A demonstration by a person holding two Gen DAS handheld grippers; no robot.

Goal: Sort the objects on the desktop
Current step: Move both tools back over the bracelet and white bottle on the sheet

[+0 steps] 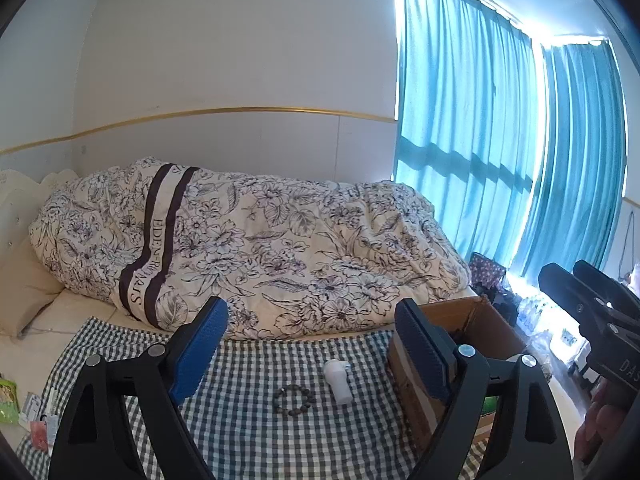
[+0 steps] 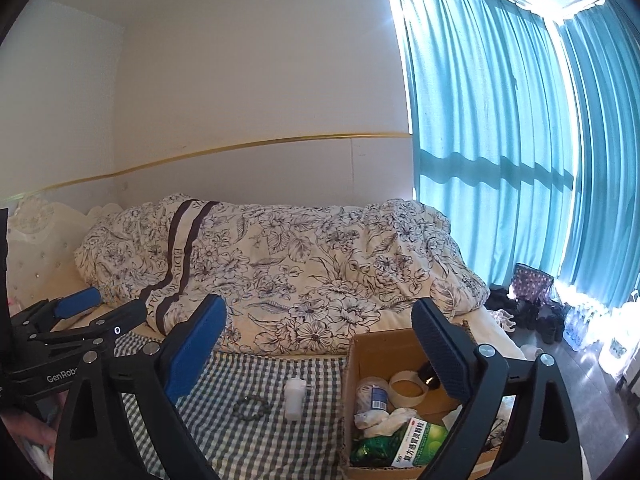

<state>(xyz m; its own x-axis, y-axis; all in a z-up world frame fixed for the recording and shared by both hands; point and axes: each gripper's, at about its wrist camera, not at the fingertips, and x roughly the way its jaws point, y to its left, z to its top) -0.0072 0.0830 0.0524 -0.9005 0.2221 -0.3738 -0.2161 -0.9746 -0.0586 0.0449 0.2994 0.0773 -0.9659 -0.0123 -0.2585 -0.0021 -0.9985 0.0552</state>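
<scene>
At the far left edge of the checked cloth [image 1: 256, 432] lie a few small packets [image 1: 38, 420], one of them green. The left gripper [image 1: 308, 344] hangs above the cloth with its jaws wide apart and nothing between them. On the cloth, seen between its blue pads, a bead bracelet [image 1: 294, 401] lies flat, and just right of it a small white bottle [image 1: 337, 381] lies on its side, not touching it. Next on the right stands an open cardboard box [image 2: 376, 346] on the cloth's right edge, holding a tape roll [image 2: 408, 388], a green medicine carton [image 2: 420, 446], a crumpled white wrapper and other bits. The right gripper [image 2: 320, 352] hovers over the box's left wall, jaws also spread wide and empty. Behind all this a floral quilt [image 1: 256, 248] is heaped on the bed, with teal curtains [image 1: 472, 140] to the right.
</scene>
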